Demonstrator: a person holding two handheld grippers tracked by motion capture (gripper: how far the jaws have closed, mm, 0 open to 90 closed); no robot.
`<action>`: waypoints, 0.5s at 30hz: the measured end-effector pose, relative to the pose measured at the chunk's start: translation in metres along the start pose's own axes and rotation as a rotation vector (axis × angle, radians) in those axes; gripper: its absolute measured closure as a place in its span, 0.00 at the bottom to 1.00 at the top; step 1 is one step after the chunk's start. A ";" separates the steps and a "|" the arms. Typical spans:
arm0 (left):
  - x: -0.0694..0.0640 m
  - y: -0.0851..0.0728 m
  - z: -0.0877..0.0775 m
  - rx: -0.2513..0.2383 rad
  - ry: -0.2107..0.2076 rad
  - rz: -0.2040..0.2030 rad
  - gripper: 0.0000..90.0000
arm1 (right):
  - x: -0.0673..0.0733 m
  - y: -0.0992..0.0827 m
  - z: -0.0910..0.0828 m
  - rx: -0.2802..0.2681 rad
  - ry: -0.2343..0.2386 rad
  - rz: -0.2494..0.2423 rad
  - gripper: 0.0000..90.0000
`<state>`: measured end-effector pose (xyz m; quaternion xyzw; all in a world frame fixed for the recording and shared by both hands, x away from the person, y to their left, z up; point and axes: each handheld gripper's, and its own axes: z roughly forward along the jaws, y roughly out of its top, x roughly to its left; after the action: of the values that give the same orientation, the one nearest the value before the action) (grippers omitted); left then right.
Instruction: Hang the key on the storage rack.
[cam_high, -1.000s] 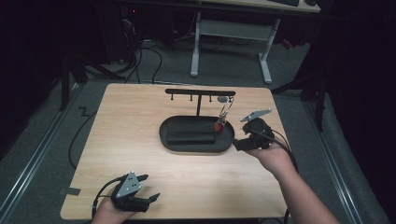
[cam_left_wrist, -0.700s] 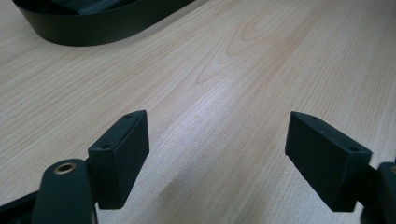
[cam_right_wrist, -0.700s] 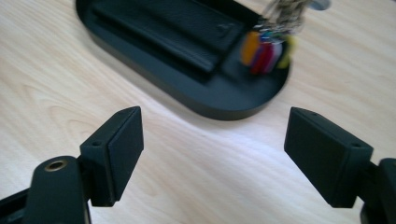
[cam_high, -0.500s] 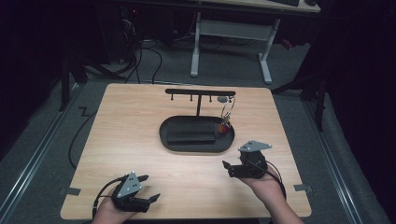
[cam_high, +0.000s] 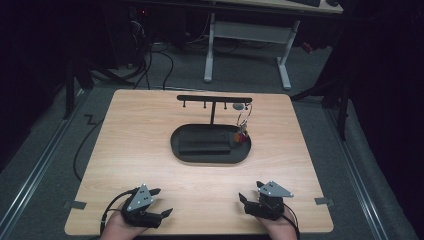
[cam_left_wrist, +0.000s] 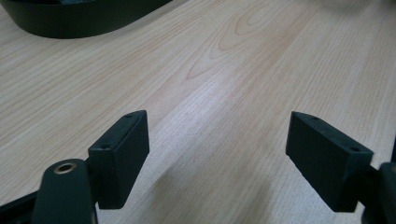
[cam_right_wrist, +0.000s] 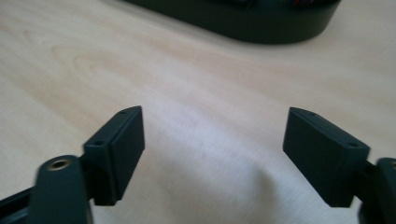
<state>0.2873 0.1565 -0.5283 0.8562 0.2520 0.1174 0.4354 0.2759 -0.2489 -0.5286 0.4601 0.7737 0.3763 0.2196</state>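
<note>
Since the earlier frame the right gripper (cam_high: 251, 198) has been brought back from beside the key ring (cam_high: 242, 131) at the stand's right end and lowered to the near edge of the table (cam_high: 150, 120), right of centre. Its jaws have just been opening; nothing is seen between them. In the right gripper view both black pads (cam_right_wrist: 116, 149) are seen wide apart over bare wood, w/ the tray's dark wall across the top of the frame.

Left gripper (cam_high: 161, 202) is unmoved at the near-left edge, held in the person's hand (cam_high: 117, 229). Jaws are spread wide, nothing gripped; bare table is seen between the pads in the left gripper view.

Key ring is hung from the right-most peg of the black T-shaped stand (cam_high: 214, 100), w/ a red/orange tag at its lower end, just over the right end of the oval tray (cam_high: 180, 150). A dark rectangular block (cam_high: 205, 145) is laid in the tray, approx. centre. Both grippers are well apart from tray and ring.
</note>
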 end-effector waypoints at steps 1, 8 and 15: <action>-0.001 0.000 0.001 0.006 -0.001 0.007 0.25 | -0.001 0.000 0.000 0.008 -0.004 -0.008 0.21; 0.000 0.001 0.003 0.011 -0.002 0.005 0.25 | 0.003 0.004 -0.004 -0.058 -0.013 -0.040 0.21; 0.002 -0.001 -0.002 -0.002 0.004 0.002 0.25 | 0.002 0.005 -0.004 -0.062 -0.007 -0.004 0.21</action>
<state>0.2879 0.1594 -0.5284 0.8558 0.2520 0.1196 0.4356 0.2746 -0.2474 -0.5222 0.4526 0.7619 0.3981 0.2371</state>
